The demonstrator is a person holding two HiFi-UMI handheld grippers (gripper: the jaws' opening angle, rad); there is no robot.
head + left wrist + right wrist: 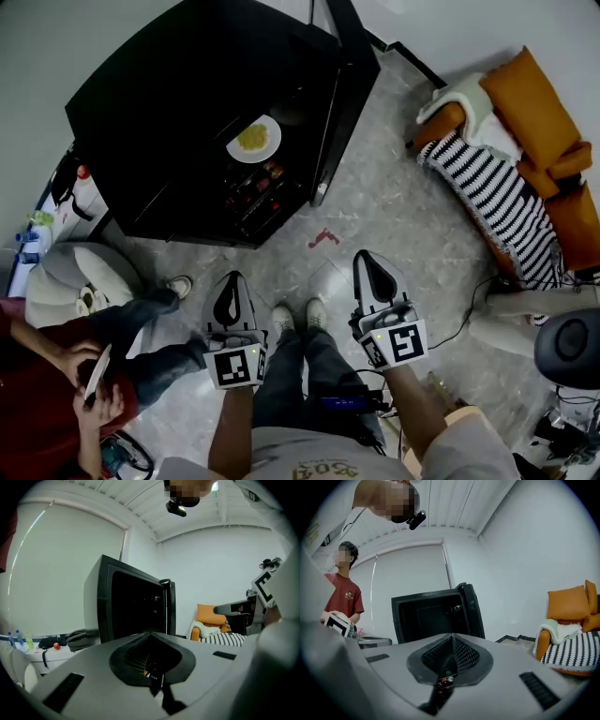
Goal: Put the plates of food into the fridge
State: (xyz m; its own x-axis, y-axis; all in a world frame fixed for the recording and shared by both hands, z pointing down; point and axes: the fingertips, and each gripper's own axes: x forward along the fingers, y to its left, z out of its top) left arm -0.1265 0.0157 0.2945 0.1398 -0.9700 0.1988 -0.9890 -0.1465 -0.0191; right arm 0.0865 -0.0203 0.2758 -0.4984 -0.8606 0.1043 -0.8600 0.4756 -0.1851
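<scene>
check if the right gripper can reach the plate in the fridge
Probably not yet: the right gripper, shut, hangs by the person's shoes, well short of the plate inside the fridge. Its door is open and nothing blocks the way; stepping closer should do.

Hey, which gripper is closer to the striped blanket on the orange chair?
Right. The right gripper is down and left of the striped blanket in the head view; the left gripper is farther left again.

fridge [187, 103]: door open | plate [253, 139]: yellow food, on shelf inside | left tool [233, 279], right tool [364, 261]: jaws together, over floor [394, 206] | sofa [534, 112]: orange, far right
</scene>
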